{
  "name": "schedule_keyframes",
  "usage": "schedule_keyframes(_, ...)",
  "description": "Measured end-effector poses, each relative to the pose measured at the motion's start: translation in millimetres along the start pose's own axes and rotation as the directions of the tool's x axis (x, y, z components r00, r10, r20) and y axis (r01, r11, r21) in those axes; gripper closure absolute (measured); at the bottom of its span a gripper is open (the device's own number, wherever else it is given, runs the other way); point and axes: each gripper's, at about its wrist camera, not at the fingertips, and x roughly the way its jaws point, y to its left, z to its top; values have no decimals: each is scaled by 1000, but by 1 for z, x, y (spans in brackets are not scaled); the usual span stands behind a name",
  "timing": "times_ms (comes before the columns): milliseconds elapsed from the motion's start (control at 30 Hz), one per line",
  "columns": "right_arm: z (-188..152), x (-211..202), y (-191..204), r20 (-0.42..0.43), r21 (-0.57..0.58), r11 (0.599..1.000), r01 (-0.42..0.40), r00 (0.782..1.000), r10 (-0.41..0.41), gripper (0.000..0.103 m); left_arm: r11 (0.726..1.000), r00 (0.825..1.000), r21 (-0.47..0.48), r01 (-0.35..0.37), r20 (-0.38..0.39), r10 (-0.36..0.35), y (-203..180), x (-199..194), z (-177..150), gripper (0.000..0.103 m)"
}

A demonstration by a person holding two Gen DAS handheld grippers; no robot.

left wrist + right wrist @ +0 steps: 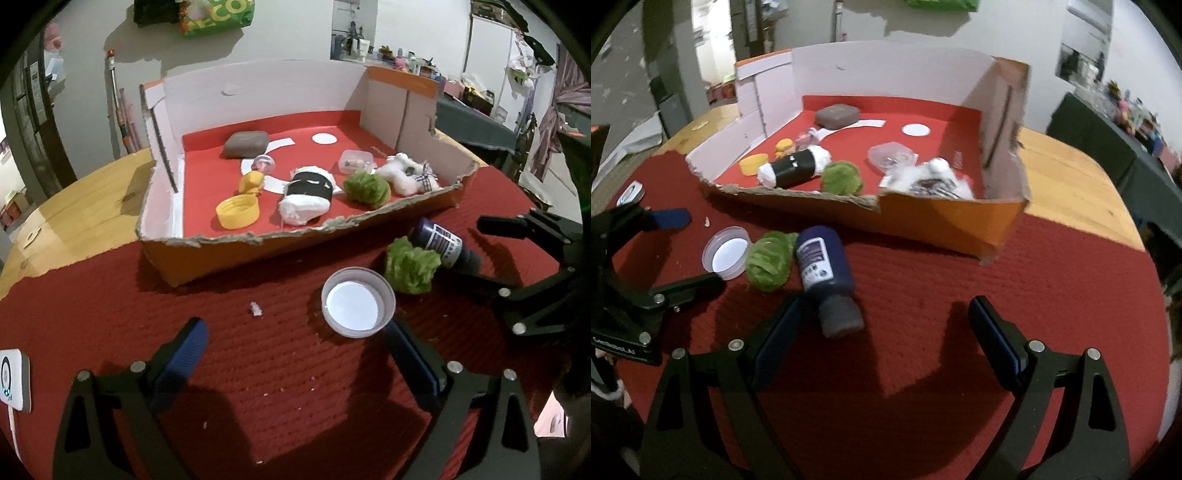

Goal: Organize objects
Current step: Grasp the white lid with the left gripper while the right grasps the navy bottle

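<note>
Both tongs are spread and hold nothing: the left tongs (295, 354) hang over the red cloth (110, 314), a white lid (356, 302) at their 1 o'clock; the right tongs (886, 332) have the dark blue bottle (827, 273) lying at 11 o'clock. A green pompom (768, 264) touches bottle and lid. The torn cardboard box (207, 254) sits at 12 o'clock on the wooden worktop (85, 206), white walls behind.

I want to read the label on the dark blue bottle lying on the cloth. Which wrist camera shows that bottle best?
The right wrist view: the dark blue bottle lies whole near the frame's centre, label facing up, cap towards the camera, though blurred. In the left wrist view the bottle sits near the right edge, seen obliquely, its lower end partly behind the green pom-pom.
</note>
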Motion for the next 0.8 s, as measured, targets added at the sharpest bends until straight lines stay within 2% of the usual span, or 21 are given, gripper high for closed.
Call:
schedule_keyframes(100, 4, 4, 3, -2, -13, 1000, -24, 1000, 24, 15, 1000, 1000, 6, 9, 0, -9, -2, 1, 1, 10)
schedule_keyframes(400, 12, 11, 14, -2, -54, 997, -59, 998, 58, 38, 998, 999, 41, 40, 11, -41, -12, 5, 7, 23)
schedule_keyframes(600, 13, 10, 20, 2, -82, 994, -69, 998, 70, 50, 996, 998, 59, 64, 16, -65, -16, 4, 9, 36)
schedule_keyframes(700, 11, 9, 20, 3, -77, 993, -93, 996, 94, 60, 995, 996, 56, 84, 21, -85, -16, 3, 9, 46)
schedule_keyframes(767, 10, 7, 22, 5, -84, 991, -105, 994, 106, 68, 994, 995, 54, 99, 23, -100, -16, 2, 8, 55)
schedule_keyframes(800, 10, 7, 22, 6, -85, 989, -117, 993, 118, 70, 993, 994, 50, 103, 24, -104, -16, 2, 8, 57)
